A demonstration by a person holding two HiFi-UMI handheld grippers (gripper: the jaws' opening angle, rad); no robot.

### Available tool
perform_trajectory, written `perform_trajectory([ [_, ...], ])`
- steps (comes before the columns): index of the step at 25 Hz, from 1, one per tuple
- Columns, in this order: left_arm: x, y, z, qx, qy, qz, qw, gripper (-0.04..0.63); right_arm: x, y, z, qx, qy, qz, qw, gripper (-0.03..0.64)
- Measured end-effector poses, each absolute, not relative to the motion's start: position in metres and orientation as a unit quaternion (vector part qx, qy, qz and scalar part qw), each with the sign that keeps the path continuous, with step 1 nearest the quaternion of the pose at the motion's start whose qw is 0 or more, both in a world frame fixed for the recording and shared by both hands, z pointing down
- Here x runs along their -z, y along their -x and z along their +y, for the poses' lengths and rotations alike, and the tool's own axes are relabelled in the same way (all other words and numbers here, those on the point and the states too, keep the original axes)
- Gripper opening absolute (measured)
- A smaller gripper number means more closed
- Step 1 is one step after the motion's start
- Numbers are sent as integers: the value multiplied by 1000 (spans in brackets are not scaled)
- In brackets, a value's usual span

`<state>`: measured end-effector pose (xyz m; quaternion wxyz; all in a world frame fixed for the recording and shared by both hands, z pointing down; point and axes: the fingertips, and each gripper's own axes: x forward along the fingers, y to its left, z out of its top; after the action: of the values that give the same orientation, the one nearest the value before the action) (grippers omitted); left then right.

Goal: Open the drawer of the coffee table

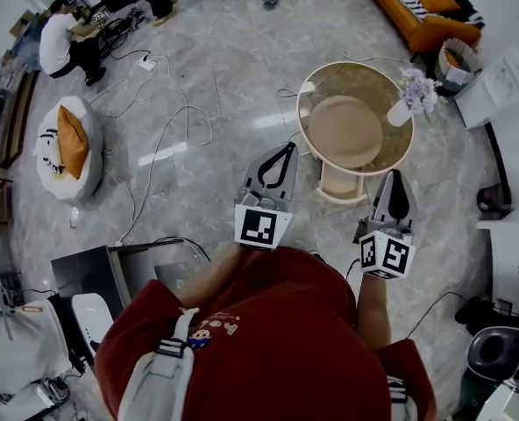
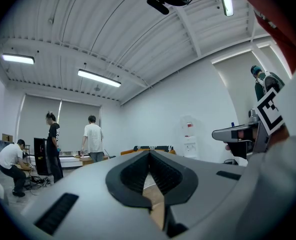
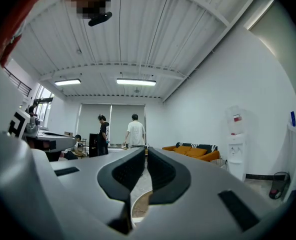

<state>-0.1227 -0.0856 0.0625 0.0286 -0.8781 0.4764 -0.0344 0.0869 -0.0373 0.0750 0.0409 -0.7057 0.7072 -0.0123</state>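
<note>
The person in a red shirt holds both grippers out level over the grey marble floor, pointing towards the round desk, a low coffee table of pale wood with a raised rim. From the near side of the round desk a boxy cream part juts out towards the person; this appears to be the drawer, standing somewhat out of the frame.

The left gripper hangs over bare floor, to the left of the drawer and apart from it. In the left gripper view its jaws meet at the tip, with nothing between them; only a strip of the pale wood shows through the slit below.

The right gripper sits just beside the drawer's right corner in the head view; whether it touches cannot be told. In the right gripper view its jaws stand together but for a thin slit, and hold nothing. The curved rim of the round desk shows low down behind them.

A white vase of purple flowers stands at the right edge of the round desk. Beyond it, an orange sofa lines the far wall. Cables trail across the floor towards a crouching person at far left, and a white seat with an orange cushion lies nearby.
</note>
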Motion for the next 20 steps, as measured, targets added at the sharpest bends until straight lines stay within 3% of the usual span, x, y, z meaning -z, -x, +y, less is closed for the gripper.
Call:
perform_trajectory([
  [20,-64,134,-78,41,875,482,30,14,-78,-78,-31,12,706,708,27,25],
])
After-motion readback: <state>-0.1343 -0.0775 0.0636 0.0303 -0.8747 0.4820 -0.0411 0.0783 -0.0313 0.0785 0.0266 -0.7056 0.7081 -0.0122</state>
